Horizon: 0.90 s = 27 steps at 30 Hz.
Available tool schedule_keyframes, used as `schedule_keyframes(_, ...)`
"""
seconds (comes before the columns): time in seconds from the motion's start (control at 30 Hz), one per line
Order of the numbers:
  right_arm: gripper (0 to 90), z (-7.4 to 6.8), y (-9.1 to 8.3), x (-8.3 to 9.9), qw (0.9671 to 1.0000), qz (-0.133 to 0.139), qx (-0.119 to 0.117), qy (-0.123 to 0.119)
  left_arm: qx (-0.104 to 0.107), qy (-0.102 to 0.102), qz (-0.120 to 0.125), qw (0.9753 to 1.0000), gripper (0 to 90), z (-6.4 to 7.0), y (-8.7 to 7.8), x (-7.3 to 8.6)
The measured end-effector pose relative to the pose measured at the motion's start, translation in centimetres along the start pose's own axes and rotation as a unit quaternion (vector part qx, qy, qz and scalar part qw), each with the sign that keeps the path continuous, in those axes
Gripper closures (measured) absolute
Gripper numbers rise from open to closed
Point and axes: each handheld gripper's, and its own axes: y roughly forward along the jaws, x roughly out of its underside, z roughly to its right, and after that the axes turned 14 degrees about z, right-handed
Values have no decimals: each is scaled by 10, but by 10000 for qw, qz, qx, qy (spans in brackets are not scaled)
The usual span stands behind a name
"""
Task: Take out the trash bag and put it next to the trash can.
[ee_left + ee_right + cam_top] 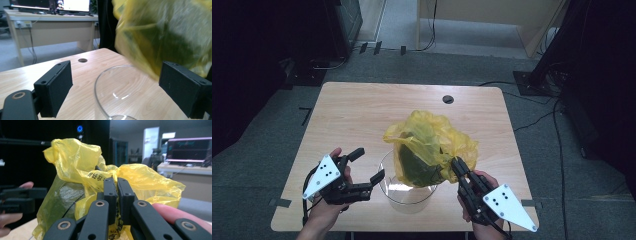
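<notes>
A crumpled yellow plastic bag with something dark inside hangs over a clear glass bowl near the table's front edge. My right gripper is shut on the bag's right side; in the right gripper view its jaws pinch the yellow film, which carries printed characters. My left gripper stands open just left of the bowl, touching nothing. In the left gripper view the bowl's rim curves between the open jaws and the bag hangs blurred above it.
The wooden table has a small round hole near its far edge. Cables and dark stands lie on the grey floor around it. A desk with monitors stands beyond the table in the left gripper view.
</notes>
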Motion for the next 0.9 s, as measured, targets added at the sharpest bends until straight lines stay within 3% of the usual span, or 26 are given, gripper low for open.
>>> schedule_keyframes(0.27,874,15,-6,-13,9988,248,408,-65,-277,-57,15,9996,114,-14,-6,0)
schedule_keyframes(0.47,874,28,-7,-14,9978,169,637,-64,-647,-76,-15,9979,114,-30,-15,-1)
schedule_keyframes(0.67,874,42,-5,-5,9954,13,948,-134,-1181,-14,-206,9928,114,-52,-24,5)
schedule_keyframes(0.73,874,46,-4,-1,9946,-58,1026,-159,-1417,-9,-357,9893,114,-62,-26,11)
schedule_keyframes(0.77,874,46,-4,-1,9946,-58,1026,-159,-1417,-9,-357,9893,114,-62,-26,11)
schedule_keyframes(0.9,873,52,-1,9,9928,-229,1164,-143,-1678,-203,-780,9825,115,-77,-28,26)
